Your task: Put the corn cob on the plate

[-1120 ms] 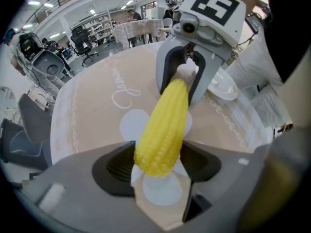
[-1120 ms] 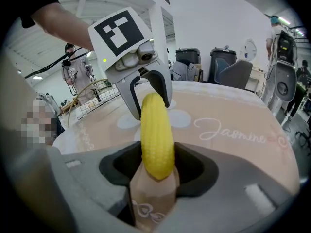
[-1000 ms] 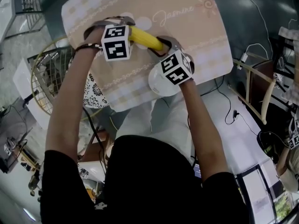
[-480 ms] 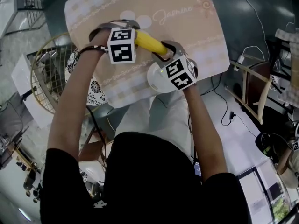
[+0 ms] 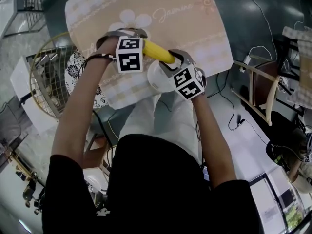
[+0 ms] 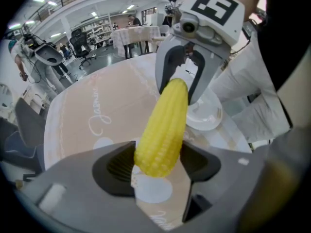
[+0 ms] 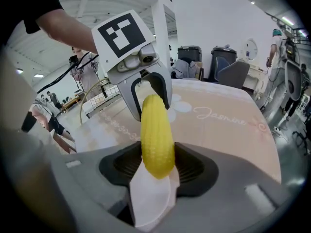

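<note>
**Claws.** Left claw (image 6: 156, 163): jaws partly closed, clenched on the thick end of the corn cob (image 6: 165, 125), with the ribbed pads pressing on either side of the kernels. Right claw (image 7: 156, 166): jaws set equally narrow and grasping the opposite, tapered end of the same cob. Each gripper view looks along the cob to the other claw, which faces it across the cob's length. The cob thus spans the two claws as a bridge, roughly level and lifted clear of the cloth.

**Position of the cob.** In the head view the cob lies slantwise over the near part of the worktop (image 5: 214, 57), its right-hand end above the far rim of the white plate (image 5: 155, 79). The right gripper view shows the plate's white surface directly under that claw's jaws. Contact between cob and plate cannot be made out.

**Surface.** The worktop is covered by a beige tablecloth (image 5: 161, 9) with pale checked borders, a white flower motif and the script word "Jasmine". The plate stands near the edge closest to the person, just beside the right claw's marker cube.

**Room.** A round wire-frame basket (image 5: 46, 82) stands to the left of the worktop and a wooden chair (image 5: 265, 99) to the right. The floor (image 5: 253, 28) is dark and glossy, with thin cables trailing across it. The gripper views show a large hall — ceiling strip lights, a white pillar, office chairs and distant figures.
</note>
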Motion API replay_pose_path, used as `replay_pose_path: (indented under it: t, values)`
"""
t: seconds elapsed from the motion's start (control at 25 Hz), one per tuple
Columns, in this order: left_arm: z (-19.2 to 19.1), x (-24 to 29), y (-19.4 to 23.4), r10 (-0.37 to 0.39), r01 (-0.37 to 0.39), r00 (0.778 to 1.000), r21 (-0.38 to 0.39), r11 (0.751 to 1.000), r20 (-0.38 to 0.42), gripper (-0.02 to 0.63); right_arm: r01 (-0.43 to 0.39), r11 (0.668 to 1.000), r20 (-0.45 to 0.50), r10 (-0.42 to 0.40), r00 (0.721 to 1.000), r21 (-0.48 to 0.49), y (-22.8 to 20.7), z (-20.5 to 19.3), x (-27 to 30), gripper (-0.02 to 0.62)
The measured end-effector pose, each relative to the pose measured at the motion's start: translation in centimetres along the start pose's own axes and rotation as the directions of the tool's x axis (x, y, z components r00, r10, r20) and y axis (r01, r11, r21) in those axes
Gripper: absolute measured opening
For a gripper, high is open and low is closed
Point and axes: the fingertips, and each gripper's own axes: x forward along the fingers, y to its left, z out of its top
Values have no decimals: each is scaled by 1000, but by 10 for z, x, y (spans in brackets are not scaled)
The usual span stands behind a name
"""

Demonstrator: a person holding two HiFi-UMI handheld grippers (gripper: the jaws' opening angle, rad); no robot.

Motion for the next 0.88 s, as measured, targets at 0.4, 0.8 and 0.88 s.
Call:
replay_pose_path:
  t: [0.4, 0.8, 0.88]
  values:
    - [22, 8, -25, -18, 18, 1000, -8, 1000, 15, 299, -12, 1000, -24, 12, 1000, -7, 12, -23, -22, 209]
    - [44, 17, -55, -46, 46, 999, -6, 999, 11, 298, -34, 999, -38, 35, 999, 14, 30, -50, -40, 209]
    - [48, 19, -60, -47, 47, 999, -5, 999, 6, 298, -39, 999, -32, 40, 999, 22, 33, -55, -42, 209]
